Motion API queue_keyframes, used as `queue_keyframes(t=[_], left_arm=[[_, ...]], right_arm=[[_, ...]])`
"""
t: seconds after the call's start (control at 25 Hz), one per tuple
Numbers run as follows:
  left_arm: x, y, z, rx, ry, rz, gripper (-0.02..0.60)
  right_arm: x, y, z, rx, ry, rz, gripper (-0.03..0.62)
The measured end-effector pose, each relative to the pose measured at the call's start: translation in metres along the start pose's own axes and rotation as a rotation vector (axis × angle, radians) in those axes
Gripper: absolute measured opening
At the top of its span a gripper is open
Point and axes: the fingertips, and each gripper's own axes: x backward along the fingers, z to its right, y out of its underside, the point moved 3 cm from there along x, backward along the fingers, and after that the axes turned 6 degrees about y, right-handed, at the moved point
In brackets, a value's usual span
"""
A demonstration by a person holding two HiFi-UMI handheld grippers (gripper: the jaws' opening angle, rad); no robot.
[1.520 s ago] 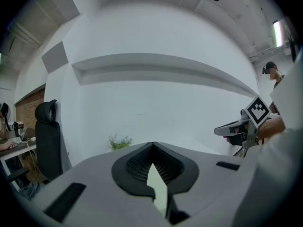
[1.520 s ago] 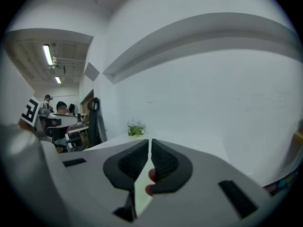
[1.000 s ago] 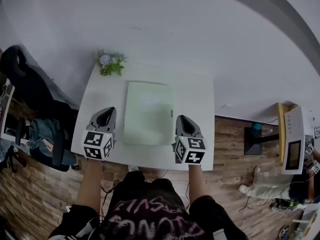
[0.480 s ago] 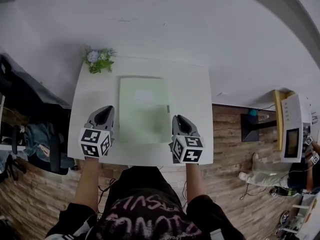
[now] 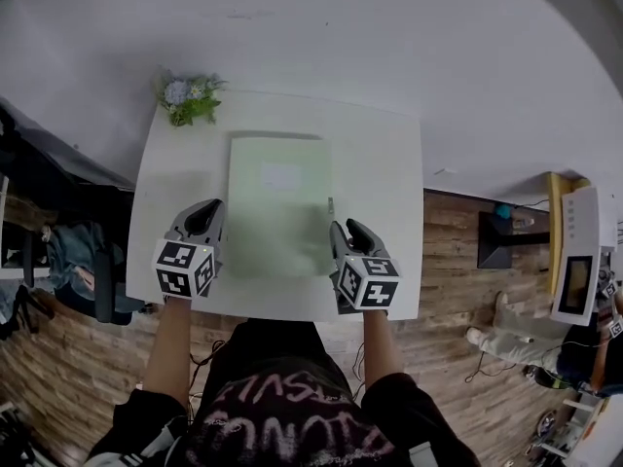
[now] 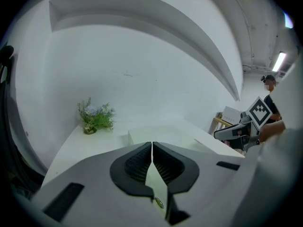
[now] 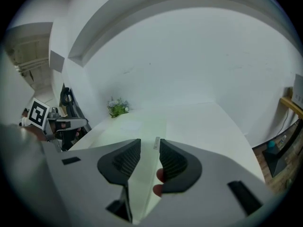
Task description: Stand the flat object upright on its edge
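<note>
Starting at the left, my left hand-held gripper (image 5: 202, 214) sits at the flat object's 8 o'clock. Its jaws are pressed together on nothing, the same as a second ago. The pale green flat object (image 5: 277, 202) lies flat in the middle of the surface (image 5: 384, 178), with flowers (image 5: 188, 98) at its 11 o'clock. On the right, my right hand-held gripper (image 5: 343, 232) has slid in to the object's 4 o'clock edge. Its jaws are opening, and that edge lines up in the gap without being pinched. I read this as the start of the grasp, with no tipping-up begun.
</note>
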Motion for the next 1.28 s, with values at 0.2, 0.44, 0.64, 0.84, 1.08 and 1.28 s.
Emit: queue_keyframes(t=[0.2, 0.44, 0.64, 0.84, 1.08, 1.28], left_arm=[[-0.018, 0.014, 0.0, 0.017, 0.017, -0.05, 0.018], [-0.035, 0.026, -0.008, 0.057, 0.032, -0.107, 0.099], [-0.048, 0.037, -0.011, 0.091, 0.049, -0.149, 0.166], [-0.057, 0.046, -0.011, 0.13, 0.078, -0.18, 0.224], [-0.062, 0.054, -0.01, 0.186, 0.1, -0.215, 0.267], [-0.065, 0.058, -0.013, 0.231, 0.109, -0.235, 0.27]], right_arm=[[-0.016, 0.013, 0.004, -0.021, -0.028, -0.054, 0.156], [-0.032, 0.021, 0.005, -0.047, -0.083, -0.11, 0.207], [-0.042, 0.029, 0.002, -0.05, -0.115, -0.156, 0.233], [-0.049, 0.037, 0.001, -0.064, -0.141, -0.192, 0.241], [-0.052, 0.041, 0.002, -0.082, -0.17, -0.22, 0.242], [-0.056, 0.042, 0.0, -0.101, -0.189, -0.252, 0.241]])
